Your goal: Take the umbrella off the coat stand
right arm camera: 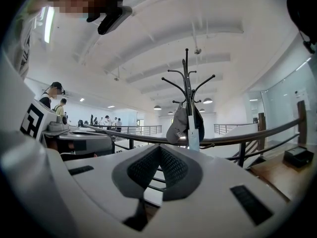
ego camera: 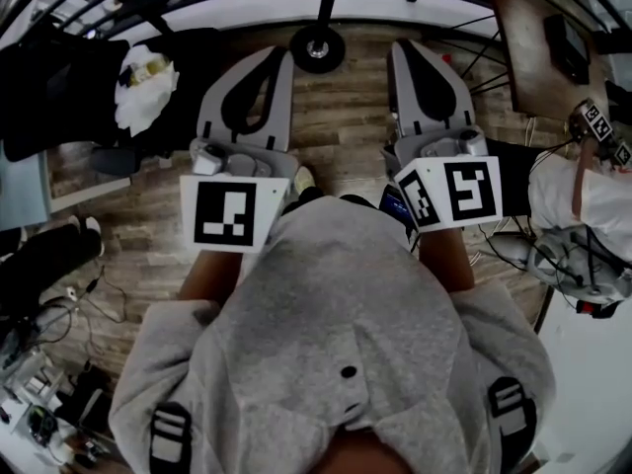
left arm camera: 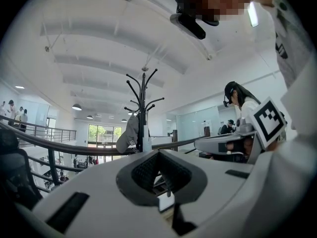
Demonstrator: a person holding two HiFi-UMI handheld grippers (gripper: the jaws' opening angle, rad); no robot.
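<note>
Both the left gripper (left arm camera: 159,155) and right gripper (right arm camera: 159,148) press ribbed black fingers (right arm camera: 142,168) together, empty. Ahead, a thin black curved-hook coat stand (right arm camera: 187,83) bears a grey cap (right arm camera: 177,125).

Beyond the right gripper (right arm camera: 159,148), the coat stand (right arm camera: 187,83) loses its lower pole behind the closed jaws. A dark thing (right arm camera: 200,124) hanging on it is too small to name. Ahead of the left gripper (left arm camera: 159,153), the stand's foot is likewise hidden.

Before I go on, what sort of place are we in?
Likely an open office or lab hall, perhaps on an upper level: a railing runs by the coat stand, the floor is wood plank, and people stand in the distance.
</note>
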